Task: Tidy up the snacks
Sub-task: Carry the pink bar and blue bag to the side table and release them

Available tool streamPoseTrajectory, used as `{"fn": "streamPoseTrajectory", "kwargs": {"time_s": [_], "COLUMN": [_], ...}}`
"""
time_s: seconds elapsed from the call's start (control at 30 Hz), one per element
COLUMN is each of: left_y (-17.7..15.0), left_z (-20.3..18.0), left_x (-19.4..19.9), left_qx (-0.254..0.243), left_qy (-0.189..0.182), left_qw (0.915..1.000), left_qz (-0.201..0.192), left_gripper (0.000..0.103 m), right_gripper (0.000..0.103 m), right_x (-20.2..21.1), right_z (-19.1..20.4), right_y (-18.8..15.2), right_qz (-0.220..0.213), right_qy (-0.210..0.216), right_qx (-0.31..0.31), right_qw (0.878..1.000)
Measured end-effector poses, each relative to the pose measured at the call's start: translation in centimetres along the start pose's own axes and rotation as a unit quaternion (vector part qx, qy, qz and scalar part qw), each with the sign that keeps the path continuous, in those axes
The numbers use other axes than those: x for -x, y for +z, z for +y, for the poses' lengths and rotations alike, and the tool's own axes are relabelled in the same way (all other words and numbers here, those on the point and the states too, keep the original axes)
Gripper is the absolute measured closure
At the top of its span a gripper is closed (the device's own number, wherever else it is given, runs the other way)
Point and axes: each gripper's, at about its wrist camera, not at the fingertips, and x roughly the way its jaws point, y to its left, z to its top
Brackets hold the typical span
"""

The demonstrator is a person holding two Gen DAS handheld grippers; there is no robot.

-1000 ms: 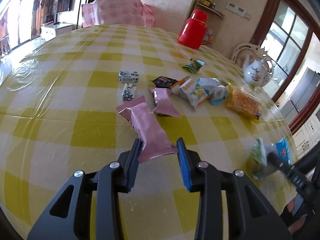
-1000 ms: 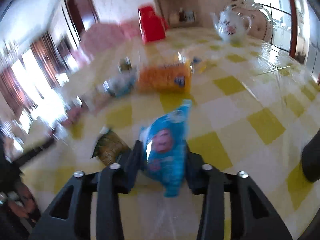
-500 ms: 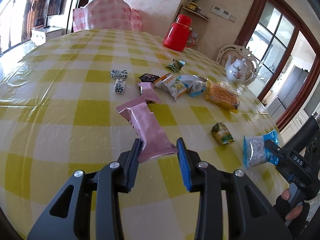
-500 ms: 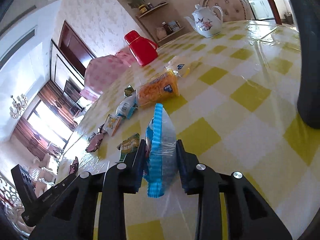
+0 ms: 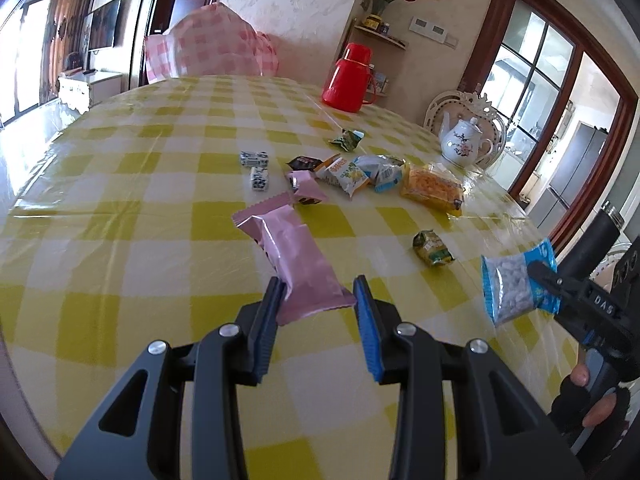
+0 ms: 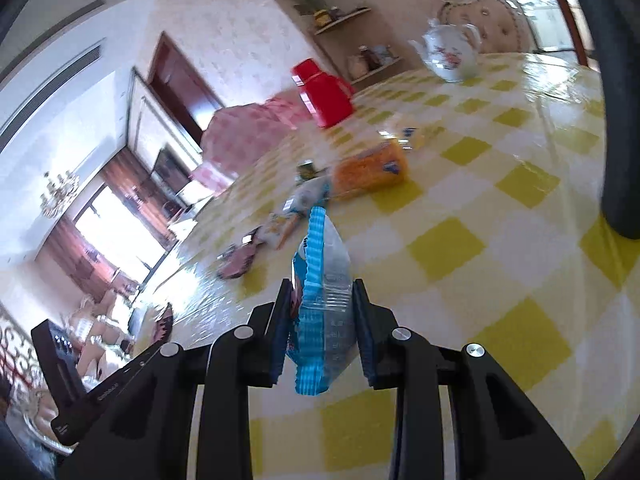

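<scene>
My left gripper [image 5: 320, 288] is shut on one end of a long pink packet [image 5: 296, 256], which hangs above the yellow checked tablecloth [image 5: 160, 216]. To its right, my right gripper [image 5: 540, 276] is shut on a blue packet of white sweets [image 5: 514, 286]. In the right wrist view that blue packet [image 6: 326, 300] stands edge-on between the pads of the right gripper [image 6: 322, 288]. Loose snacks lie ahead: a second pink packet [image 5: 306, 188], an orange packet [image 5: 432, 190], a small green packet [image 5: 432, 248] and two small blue-and-white sweets [image 5: 256, 168].
A red thermos jug [image 5: 350, 80] and a white flowered teapot [image 5: 464, 144] stand at the table's far side. A tall dark bottle [image 6: 616, 120] rises close on the right. A pink checked chair cover [image 5: 212, 52] sits behind the table. A hand [image 5: 588, 396] grips the right handle.
Both grippers have pulled back and risen a little from the snack pile, each keeping its packet. The blue packet has rolled from face-on to edge-on in the right wrist view.
</scene>
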Motion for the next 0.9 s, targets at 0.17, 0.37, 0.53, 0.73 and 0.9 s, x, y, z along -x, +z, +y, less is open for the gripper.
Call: {"fn": "streamPoseTrajectory", "kwargs": {"time_s": [0.17, 0.37, 0.53, 0.73, 0.9], "left_y": [-1.0, -2.1, -2.9, -3.9, -5.1], "left_z": [1.8, 4.7, 7.2, 10.9, 14.3], "left_x": [2.6, 6.2, 8.8, 12.0, 14.6], "left_qx": [-0.005, -0.003, -0.001, -0.005, -0.01], "left_qy": [0.016, 0.04, 0.057, 0.093, 0.128], "left_qw": [0.9999, 0.9992, 0.9983, 0.9957, 0.9915], "left_qz": [-0.002, -0.011, -0.013, -0.005, 0.018], "left_gripper": [0.066, 0.066, 0.066, 0.066, 0.066], "right_gripper": [0.073, 0.073, 0.073, 0.073, 0.073], "right_x": [-0.4, -1.6, -2.5, -3.4, -4.0], "right_z": [4.4, 10.2, 15.9, 22.4, 27.7], "right_y": [-1.2, -3.3, -5.4, -8.8, -12.5], "right_qz": [0.016, 0.044, 0.068, 0.106, 0.149], "right_qy": [0.033, 0.071, 0.105, 0.155, 0.192], "right_qx": [0.036, 0.082, 0.125, 0.178, 0.22], "right_qw": [0.999, 0.993, 0.984, 0.966, 0.945]}}
